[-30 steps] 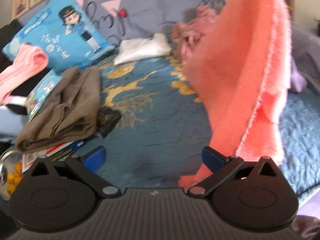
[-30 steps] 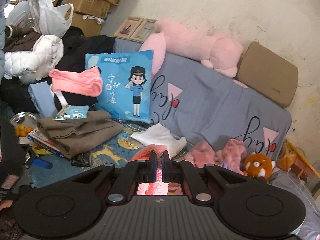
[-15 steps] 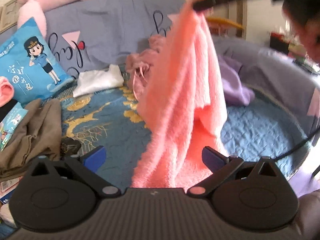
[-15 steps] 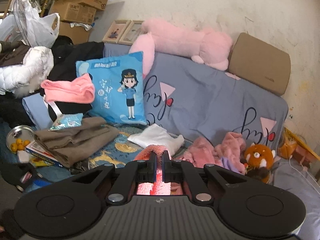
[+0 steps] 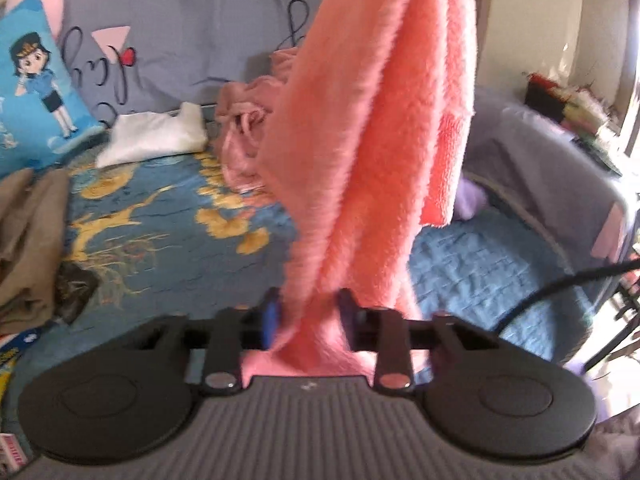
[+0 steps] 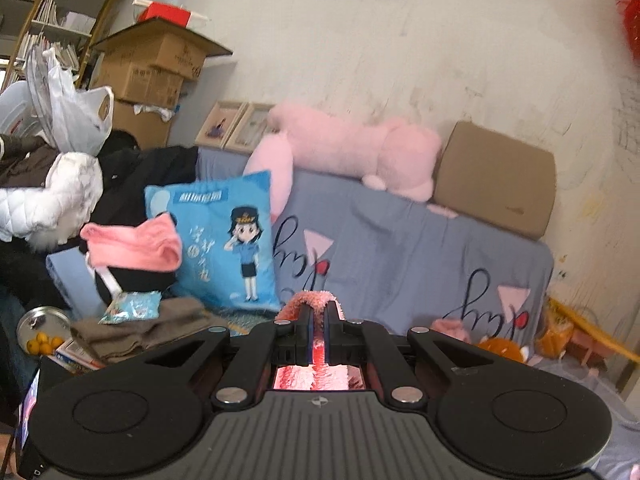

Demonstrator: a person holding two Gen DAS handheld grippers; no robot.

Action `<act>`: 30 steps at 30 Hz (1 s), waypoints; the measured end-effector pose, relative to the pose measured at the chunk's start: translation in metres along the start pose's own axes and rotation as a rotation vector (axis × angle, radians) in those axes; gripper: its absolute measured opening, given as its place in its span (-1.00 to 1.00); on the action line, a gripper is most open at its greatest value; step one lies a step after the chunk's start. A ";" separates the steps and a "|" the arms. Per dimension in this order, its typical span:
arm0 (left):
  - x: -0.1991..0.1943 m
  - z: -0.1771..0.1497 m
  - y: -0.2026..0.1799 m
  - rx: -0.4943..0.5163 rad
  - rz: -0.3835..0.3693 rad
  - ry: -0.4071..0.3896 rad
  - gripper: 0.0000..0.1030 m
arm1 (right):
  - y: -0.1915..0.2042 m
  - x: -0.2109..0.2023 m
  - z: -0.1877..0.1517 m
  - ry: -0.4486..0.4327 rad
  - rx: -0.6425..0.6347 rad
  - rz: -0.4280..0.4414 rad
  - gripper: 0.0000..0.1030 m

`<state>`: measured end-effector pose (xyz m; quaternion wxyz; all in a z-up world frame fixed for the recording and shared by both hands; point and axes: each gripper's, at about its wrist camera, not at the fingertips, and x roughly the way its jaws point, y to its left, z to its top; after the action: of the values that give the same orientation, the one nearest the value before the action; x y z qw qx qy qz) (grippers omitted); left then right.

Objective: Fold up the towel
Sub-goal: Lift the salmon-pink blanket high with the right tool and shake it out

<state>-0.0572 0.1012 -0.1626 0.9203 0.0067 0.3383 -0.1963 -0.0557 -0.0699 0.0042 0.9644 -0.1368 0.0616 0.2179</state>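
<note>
Little can be read. The grey-blue fabric cover [image 6: 400, 240] over the sofa back carries dark cursive lettering with pink triangles and a small red heart, at 3 o'clock of the blue square cushion [image 6: 224, 240]; its letters cannot be made out. The cushion bears white Chinese characters in a band at its 12 o'clock edge and more beside the cartoon uniformed figure, too blurred to read.

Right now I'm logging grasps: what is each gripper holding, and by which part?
Both hold the pink towel. The right gripper is shut on its top edge; the left gripper has closed around the bunched lower end that hangs down.
</note>
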 end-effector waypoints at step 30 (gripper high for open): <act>-0.091 0.137 0.051 0.051 0.497 -0.179 -0.85 | -0.051 0.029 -0.004 0.081 -0.234 0.086 -0.89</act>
<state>-0.0163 0.1612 -0.0066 0.9661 0.0953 0.2384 0.0275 -0.0070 -0.1037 0.0073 0.9283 -0.2542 0.0804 0.2591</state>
